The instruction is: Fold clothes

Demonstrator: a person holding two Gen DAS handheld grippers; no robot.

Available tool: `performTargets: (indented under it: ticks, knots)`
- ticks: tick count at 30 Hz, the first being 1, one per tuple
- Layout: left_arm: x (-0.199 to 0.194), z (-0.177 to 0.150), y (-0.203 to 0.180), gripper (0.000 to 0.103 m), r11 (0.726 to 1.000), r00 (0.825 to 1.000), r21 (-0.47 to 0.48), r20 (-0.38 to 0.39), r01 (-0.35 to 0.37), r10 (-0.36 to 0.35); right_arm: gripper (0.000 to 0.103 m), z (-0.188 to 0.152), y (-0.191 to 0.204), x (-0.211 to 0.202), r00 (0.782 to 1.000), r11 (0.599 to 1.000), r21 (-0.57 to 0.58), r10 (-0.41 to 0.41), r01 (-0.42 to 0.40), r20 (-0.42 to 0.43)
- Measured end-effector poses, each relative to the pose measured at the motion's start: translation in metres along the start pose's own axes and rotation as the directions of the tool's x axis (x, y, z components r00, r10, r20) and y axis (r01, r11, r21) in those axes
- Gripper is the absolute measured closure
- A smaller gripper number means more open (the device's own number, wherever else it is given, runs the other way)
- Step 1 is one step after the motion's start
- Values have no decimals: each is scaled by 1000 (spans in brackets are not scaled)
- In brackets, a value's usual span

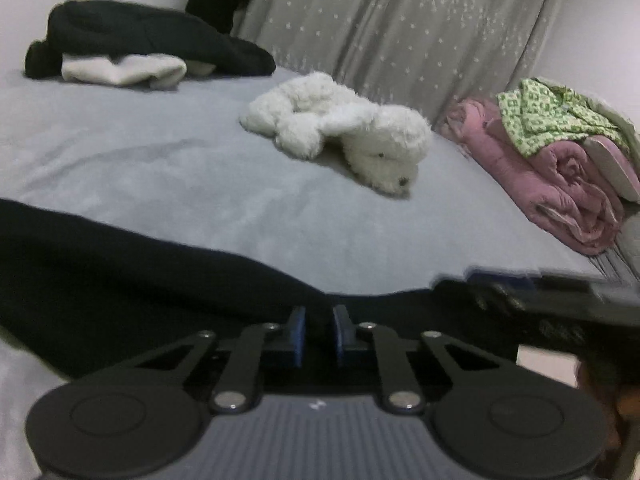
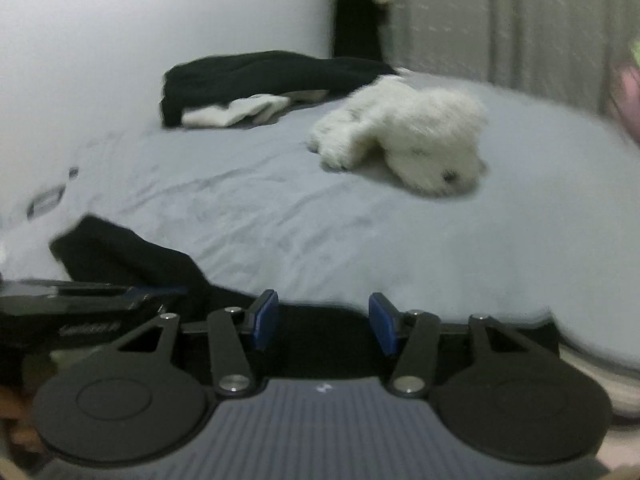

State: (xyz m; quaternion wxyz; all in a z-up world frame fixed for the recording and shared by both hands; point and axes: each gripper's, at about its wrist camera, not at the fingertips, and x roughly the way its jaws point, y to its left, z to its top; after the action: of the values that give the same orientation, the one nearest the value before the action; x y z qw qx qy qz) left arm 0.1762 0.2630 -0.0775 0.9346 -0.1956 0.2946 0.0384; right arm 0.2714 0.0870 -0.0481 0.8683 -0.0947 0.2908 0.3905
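- My left gripper [image 1: 320,330] had its blue pads drawn in narrow, pinching the near edge of the black garment [image 1: 100,280] spread across the grey bedsheet [image 1: 180,176].
- My right gripper [image 2: 323,322] stood about half open over the same dark cloth; I could not tell if it touched.
- A white plush dog [image 1: 340,132] lay mid-bed, well apart.
- Folded dark and white clothes [image 1: 120,48] sat by the far wall.
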Motion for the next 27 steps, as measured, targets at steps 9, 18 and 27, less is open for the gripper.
performTargets:
  ticks: [9,18,27]
  knots:
    - [2,-1,4,90,1000,1000,-13,-12,8,-8,99,-6,4,39,992,983,-159,80,-94,-97]
    - [1,0,5,90,1000,1000,4,-9,10,-10,97,-15,3,48,998,991,-116,-69,70,15]
    - [1,1,8,90,1000,1000,-19,-11,20,-21,68,-14,-37,-11,988,989,56,-141,138,59]
